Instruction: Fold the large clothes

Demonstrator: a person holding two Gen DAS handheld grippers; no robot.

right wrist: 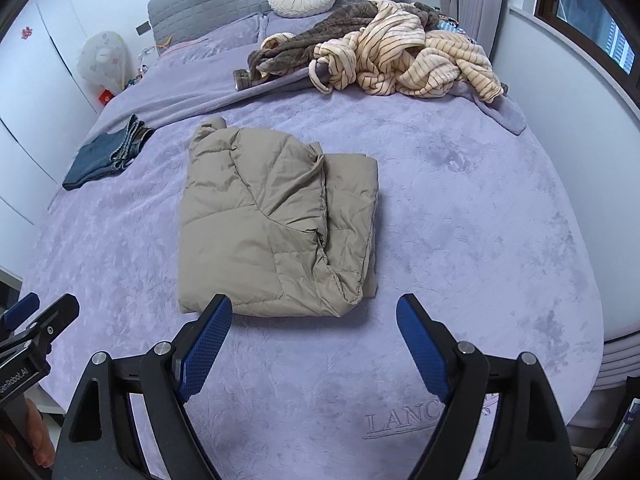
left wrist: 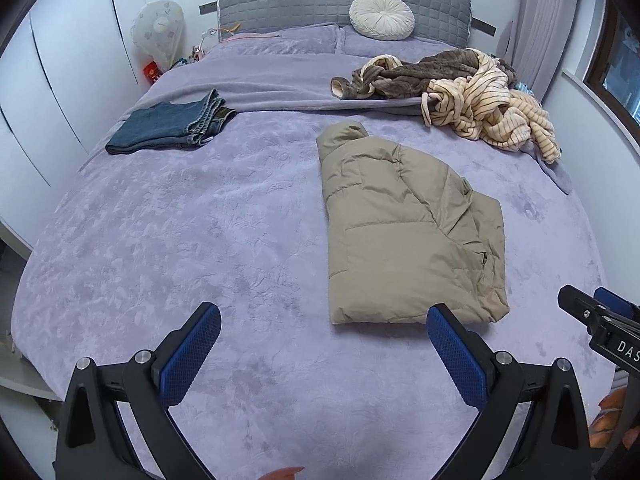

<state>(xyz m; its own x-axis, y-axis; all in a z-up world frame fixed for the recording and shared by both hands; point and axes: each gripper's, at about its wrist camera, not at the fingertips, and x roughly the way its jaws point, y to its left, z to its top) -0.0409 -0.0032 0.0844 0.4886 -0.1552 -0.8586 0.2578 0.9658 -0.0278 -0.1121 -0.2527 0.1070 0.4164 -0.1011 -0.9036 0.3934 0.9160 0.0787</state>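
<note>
A beige puffer jacket lies folded lengthwise on the lilac bedspread, collar toward the headboard. My left gripper hovers open above the bed, near the jacket's lower left corner, nothing between its blue pads. My right gripper stands open just above the jacket's near hem, its left fingertip overlapping the hem in the picture, holding nothing. Each gripper shows at the edge of the other's view.
Folded blue jeans lie at the left. A heap of brown and striped cream garments sits at the far right. A round white cushion leans on the grey headboard. White wardrobe left, window right.
</note>
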